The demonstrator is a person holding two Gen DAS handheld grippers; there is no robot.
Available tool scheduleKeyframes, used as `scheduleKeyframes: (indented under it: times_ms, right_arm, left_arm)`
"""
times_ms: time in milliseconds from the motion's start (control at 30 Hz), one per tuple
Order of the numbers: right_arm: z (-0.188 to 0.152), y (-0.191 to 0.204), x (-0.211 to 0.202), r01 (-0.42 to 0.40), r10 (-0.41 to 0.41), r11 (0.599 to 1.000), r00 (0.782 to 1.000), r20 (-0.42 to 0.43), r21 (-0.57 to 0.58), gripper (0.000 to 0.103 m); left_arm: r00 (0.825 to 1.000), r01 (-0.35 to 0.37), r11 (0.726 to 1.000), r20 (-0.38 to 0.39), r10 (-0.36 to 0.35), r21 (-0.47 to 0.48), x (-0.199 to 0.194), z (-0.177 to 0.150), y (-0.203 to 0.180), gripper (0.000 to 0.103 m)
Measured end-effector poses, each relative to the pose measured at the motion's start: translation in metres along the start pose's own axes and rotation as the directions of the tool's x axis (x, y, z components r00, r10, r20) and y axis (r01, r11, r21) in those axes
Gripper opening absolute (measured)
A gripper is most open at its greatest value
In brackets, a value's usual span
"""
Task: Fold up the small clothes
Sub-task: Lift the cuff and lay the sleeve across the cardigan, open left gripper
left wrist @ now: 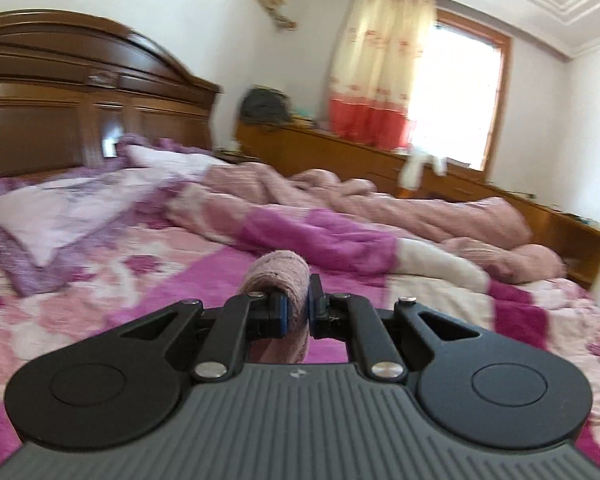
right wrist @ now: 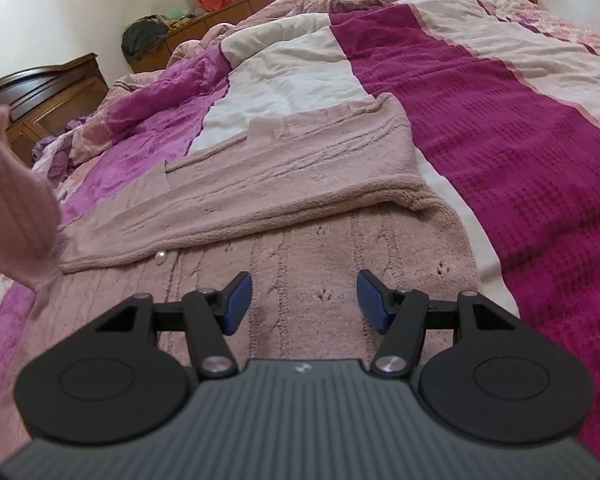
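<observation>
A dusty pink knit cardigan (right wrist: 284,184) lies spread on the bed, one side folded across its body, a pearl button (right wrist: 161,257) showing on the front. My right gripper (right wrist: 305,300) is open and empty, just above the cardigan's near part. My left gripper (left wrist: 295,312) is shut on a bunched piece of the same pink knit (left wrist: 278,276) and holds it raised above the bed. In the right wrist view that lifted sleeve (right wrist: 14,200) hangs at the left edge.
The bed has a magenta, white and pink quilt (right wrist: 500,152) and a rumpled pink blanket (left wrist: 380,204) at the far side. Pillows (left wrist: 52,216) lie by the dark wooden headboard (left wrist: 60,92). A long wooden cabinet (left wrist: 380,156) stands beyond, under a curtained window (left wrist: 452,80).
</observation>
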State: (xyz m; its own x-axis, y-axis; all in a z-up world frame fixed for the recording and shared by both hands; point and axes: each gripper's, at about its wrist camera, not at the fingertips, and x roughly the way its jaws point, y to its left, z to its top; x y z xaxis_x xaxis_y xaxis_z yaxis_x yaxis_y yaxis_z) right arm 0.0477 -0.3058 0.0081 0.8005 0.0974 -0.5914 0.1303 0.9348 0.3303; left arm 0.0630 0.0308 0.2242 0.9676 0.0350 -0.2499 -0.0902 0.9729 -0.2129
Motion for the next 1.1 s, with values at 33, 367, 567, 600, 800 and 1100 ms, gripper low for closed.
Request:
scheduleKeyframes:
  times_ms: [33, 367, 567, 600, 800, 1100]
  right_arm:
    - [-0.001, -0.001, 0.000, -0.002, 0.002, 1.000, 1.000, 0.000, 0.007, 0.059]
    - [-0.004, -0.015, 0.000, -0.047, 0.047, 0.996, 0.999, 0.008, 0.075, 0.059]
    - [-0.005, -0.018, 0.001, -0.064, 0.063, 0.993, 0.998, 0.011, 0.095, 0.059]
    - [-0.006, -0.018, 0.001, -0.066, 0.065, 0.993, 0.998, 0.012, 0.098, 0.059]
    - [-0.007, -0.021, 0.002, -0.074, 0.072, 0.991, 0.997, 0.016, 0.111, 0.059]
    - [-0.007, -0.023, 0.002, -0.080, 0.078, 0.990, 0.997, 0.019, 0.121, 0.059]
  left_arm:
    - [1.000, 0.025, 1.000, -0.002, -0.025, 0.006, 0.001, -0.002, -0.014, 0.010]
    - [0.975, 0.170, 0.985, -0.155, -0.163, 0.033, 0.032, -0.065, -0.115, 0.010]
    - [0.941, 0.205, 0.976, -0.288, -0.176, 0.074, 0.065, -0.121, -0.133, 0.010]
    - [0.934, 0.211, 0.974, -0.312, -0.176, 0.083, 0.071, -0.130, -0.134, 0.010]
    - [0.908, 0.231, 0.958, -0.391, -0.150, 0.169, 0.083, -0.170, -0.139, 0.010]
    - [0.824, 0.325, 0.924, -0.540, -0.172, 0.202, 0.086, -0.194, -0.152, 0.033]
